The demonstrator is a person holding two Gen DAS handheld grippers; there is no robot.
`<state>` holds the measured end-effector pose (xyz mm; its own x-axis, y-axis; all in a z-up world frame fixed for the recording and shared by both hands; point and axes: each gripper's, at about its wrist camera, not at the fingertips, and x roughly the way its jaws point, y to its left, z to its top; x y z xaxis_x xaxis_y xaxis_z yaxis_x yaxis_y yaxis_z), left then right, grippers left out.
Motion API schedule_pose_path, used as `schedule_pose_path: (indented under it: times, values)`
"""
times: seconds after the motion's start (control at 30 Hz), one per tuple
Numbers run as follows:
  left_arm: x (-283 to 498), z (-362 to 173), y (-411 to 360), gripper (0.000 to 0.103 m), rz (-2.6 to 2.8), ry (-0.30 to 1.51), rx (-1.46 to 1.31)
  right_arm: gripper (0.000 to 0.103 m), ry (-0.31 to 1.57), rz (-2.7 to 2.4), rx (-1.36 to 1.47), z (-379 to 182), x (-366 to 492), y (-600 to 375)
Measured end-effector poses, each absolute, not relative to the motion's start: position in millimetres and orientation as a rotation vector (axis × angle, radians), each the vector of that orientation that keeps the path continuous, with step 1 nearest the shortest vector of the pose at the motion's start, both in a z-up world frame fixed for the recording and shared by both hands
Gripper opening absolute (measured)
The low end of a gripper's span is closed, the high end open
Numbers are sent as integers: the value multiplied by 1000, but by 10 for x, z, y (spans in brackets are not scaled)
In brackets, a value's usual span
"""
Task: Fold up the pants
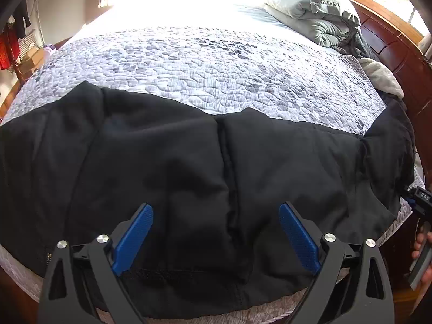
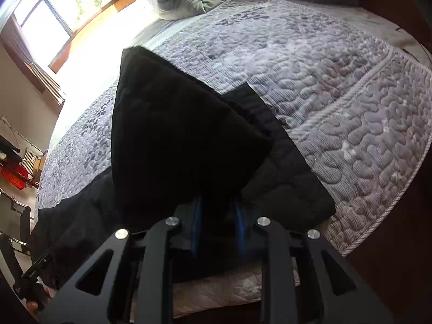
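Your left gripper (image 1: 216, 232) is spread wide above the one pair of black pants (image 1: 175, 167) lying along the quilt's (image 1: 216, 67) near edge; your right gripper (image 2: 218, 226) is clenched on a lifted fold of them. Beyond the quilt sits one bunched grey comforter (image 1: 310, 10).

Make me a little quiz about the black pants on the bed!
1. True or false: the left gripper is open above the black pants.
2. What is the right gripper pinching?
A. pillow
B. black pants
C. nothing
3. Fill in: the pants lie on a patterned ____.

Key: 1 true; 2 B; 3 quilt.
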<state>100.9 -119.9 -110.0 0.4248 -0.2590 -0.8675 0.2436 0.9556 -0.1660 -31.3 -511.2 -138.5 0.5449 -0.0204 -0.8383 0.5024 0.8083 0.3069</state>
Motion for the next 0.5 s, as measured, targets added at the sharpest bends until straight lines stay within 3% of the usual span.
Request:
schedule_pose_path:
  times: [0.17,0.3,0.37,0.5]
  values:
    - [840,-1013,-1283,95,-339,1062,22,43,938,-311,644,-1528,-446,-5220]
    - [708,-1039,-1315,95,-333,1066,49,44,906,-314,684,-1517,-509,-5287]
    - [670,-1095,-1326,95,-325,1068,50,24,908,-320,681,-1493,-499,-5310]
    - [702,-1292,-1420,95,-295,1098,45,14,891,-306,651,-1342,-471,-5368]
